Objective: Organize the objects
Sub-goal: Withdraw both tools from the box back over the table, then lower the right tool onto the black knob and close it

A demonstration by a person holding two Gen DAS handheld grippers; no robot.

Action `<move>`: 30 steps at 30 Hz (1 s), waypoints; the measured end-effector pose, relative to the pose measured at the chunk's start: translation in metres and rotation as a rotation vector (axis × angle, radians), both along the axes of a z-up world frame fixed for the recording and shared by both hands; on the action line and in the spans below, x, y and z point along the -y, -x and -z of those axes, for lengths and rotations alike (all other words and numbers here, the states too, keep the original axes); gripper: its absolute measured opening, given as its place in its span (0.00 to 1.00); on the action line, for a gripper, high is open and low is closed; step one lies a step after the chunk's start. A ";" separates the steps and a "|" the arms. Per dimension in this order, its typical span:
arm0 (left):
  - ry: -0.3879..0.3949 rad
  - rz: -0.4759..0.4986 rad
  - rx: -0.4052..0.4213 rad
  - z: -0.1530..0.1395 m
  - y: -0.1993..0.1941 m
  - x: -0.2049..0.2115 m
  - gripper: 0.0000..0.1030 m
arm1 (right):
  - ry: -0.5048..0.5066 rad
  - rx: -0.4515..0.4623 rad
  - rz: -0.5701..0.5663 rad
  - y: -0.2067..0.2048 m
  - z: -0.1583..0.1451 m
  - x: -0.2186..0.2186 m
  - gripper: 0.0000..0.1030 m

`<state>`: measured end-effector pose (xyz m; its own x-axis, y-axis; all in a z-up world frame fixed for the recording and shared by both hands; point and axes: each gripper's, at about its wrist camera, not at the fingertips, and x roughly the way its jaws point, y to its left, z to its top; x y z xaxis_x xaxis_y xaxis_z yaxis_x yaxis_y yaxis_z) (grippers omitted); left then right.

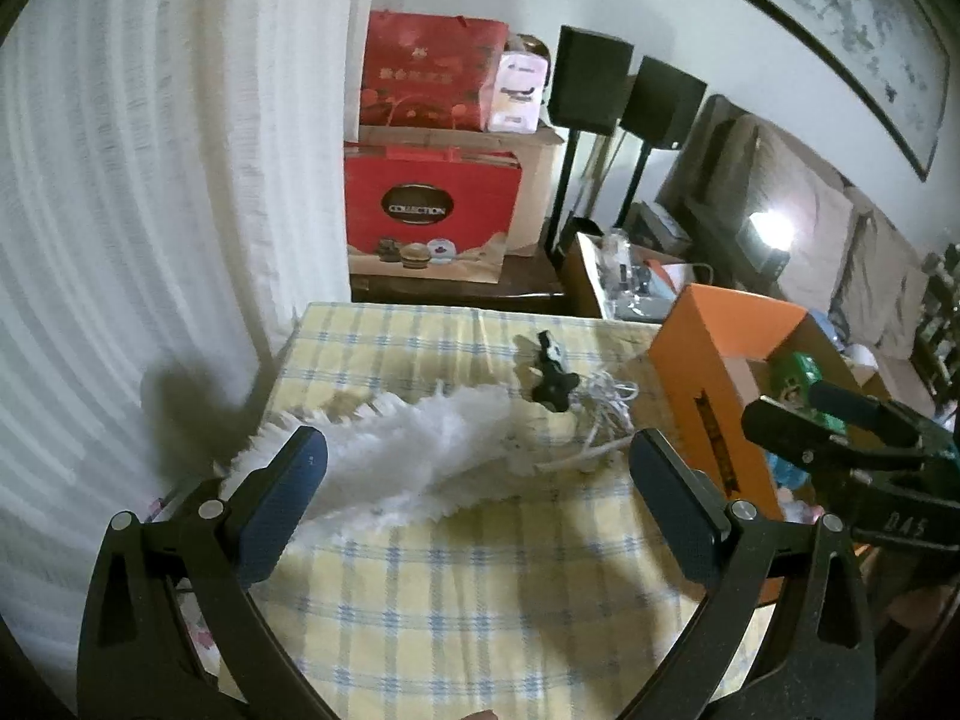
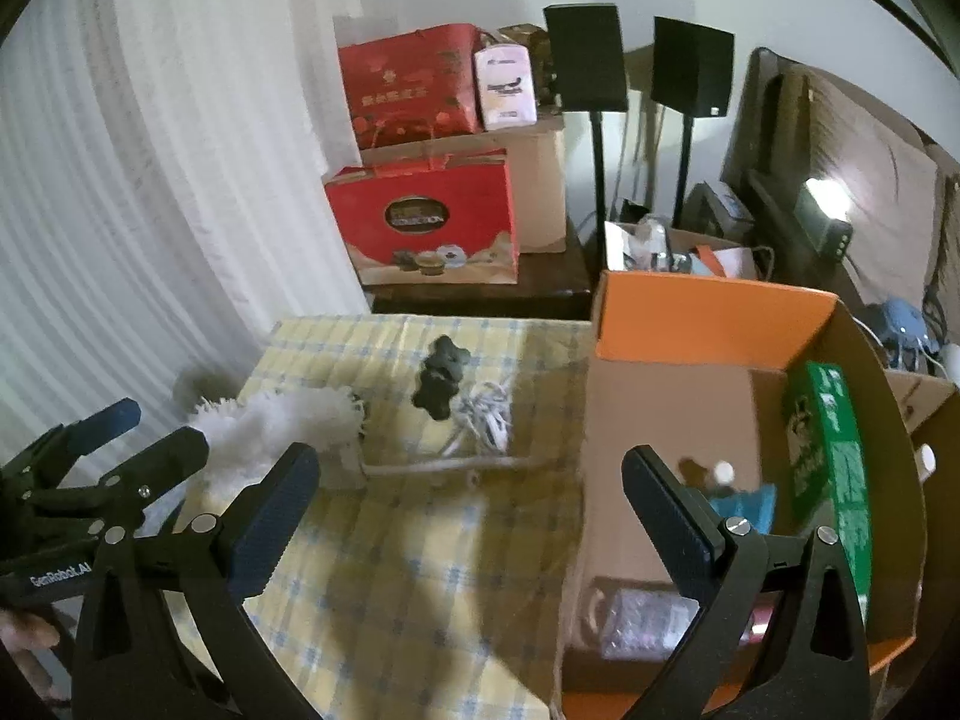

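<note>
While spread wide over checked tablecloth (image 1: 456, 600), left gripper (image 1: 477, 468) empty; white duster (image 1: 420, 450) at 12 o'clock. Right gripper (image 2: 471, 492) agape, empty, orange box (image 2: 708, 306) at 1 o'clock.

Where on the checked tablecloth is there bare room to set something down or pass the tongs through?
The near half of the tablecloth is bare, bordered by the white fluffy duster and the orange box. A bare strip runs along the far edge. The middle is crowded: duster, black object and white cable lie close together.

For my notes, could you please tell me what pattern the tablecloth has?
Pale yellow cloth with blue-and-white plaid checks, clearest in the left wrist view.
</note>
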<state>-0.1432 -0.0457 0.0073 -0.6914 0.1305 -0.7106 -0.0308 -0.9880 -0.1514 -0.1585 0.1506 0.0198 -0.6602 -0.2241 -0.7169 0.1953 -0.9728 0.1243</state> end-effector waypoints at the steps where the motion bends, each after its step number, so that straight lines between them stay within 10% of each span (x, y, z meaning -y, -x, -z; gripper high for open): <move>1: 0.003 0.000 0.003 0.001 0.003 0.002 0.98 | -0.001 0.004 -0.004 0.004 0.001 0.002 0.95; 16: -0.042 -0.011 0.084 0.037 0.058 0.024 0.97 | -0.003 0.122 -0.042 0.078 0.028 0.028 0.67; 30: -0.005 -0.036 0.112 0.053 0.098 0.037 0.97 | -0.020 0.219 -0.002 0.151 0.073 0.046 0.67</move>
